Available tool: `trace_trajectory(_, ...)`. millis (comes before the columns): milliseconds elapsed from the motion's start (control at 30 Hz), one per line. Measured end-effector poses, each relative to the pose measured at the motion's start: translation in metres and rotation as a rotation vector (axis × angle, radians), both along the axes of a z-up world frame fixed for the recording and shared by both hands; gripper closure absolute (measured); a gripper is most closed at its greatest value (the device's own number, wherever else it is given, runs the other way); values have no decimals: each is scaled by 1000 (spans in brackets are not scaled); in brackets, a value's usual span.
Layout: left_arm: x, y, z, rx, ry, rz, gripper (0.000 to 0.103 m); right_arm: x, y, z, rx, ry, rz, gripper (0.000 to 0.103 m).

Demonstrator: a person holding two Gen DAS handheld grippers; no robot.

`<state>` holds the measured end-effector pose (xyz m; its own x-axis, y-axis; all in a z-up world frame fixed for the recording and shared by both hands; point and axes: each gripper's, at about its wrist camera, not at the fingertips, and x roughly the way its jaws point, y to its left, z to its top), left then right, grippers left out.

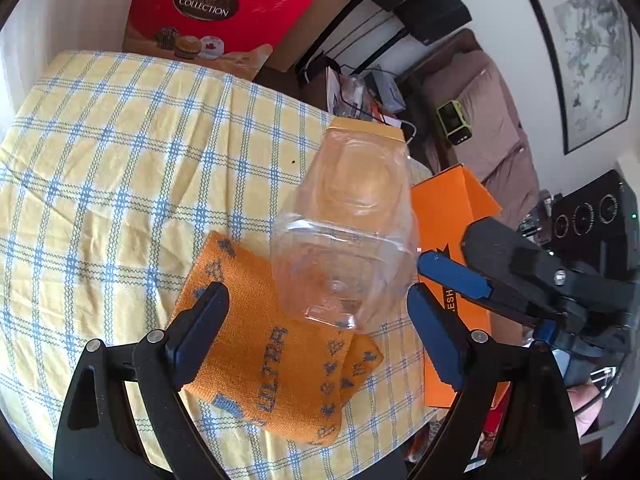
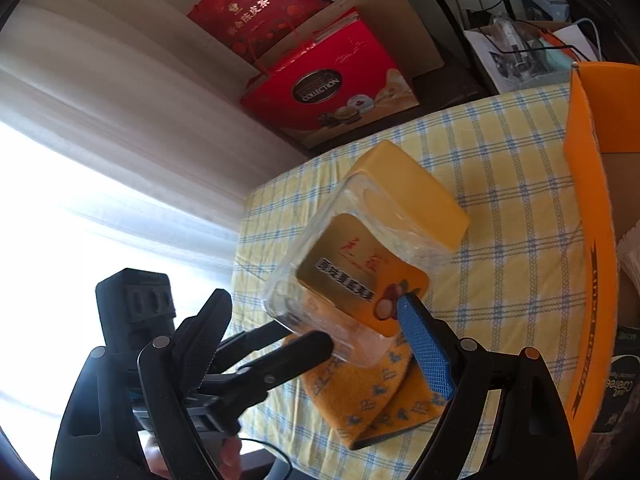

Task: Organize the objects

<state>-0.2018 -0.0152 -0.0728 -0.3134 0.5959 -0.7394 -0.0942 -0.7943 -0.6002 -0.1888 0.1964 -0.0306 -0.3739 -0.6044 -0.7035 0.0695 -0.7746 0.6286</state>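
Observation:
A clear plastic jar point(image 1: 348, 216) with a yellow lid point(image 2: 412, 192) and a gold label point(image 2: 360, 276) lies tilted on its side, its base resting on a folded orange sock point(image 1: 276, 344) on the checked tablecloth point(image 1: 120, 168). My left gripper point(image 1: 316, 332) is open, its fingers on either side of the jar's base above the sock. My right gripper point(image 2: 316, 336) is open beside the jar; it also shows in the left wrist view point(image 1: 436, 280), just right of the jar. The sock also shows in the right wrist view point(image 2: 380, 396).
An open orange cardboard box point(image 1: 452, 216) stands at the table's right edge, seen also in the right wrist view point(image 2: 588, 240). Red gift boxes point(image 1: 216, 12) lean against the wall behind the table. A cluttered side table point(image 1: 360, 96) stands beyond the far edge.

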Motion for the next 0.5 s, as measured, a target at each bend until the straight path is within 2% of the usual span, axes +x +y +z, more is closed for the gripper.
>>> trace_trajectory(100, -1, -5, 13, -7, 31, 6, 11, -1, 3, -8, 9, -17, -11, 16)
trace_trajectory(267, -12, -10, 21, -89, 44, 8, 10, -6, 6, -13, -16, -24, -36, 16)
trace_trajectory(500, -31, -37, 25, -74, 51, 66, 8, -15, 3, -14, -19, -21, -40, 16)
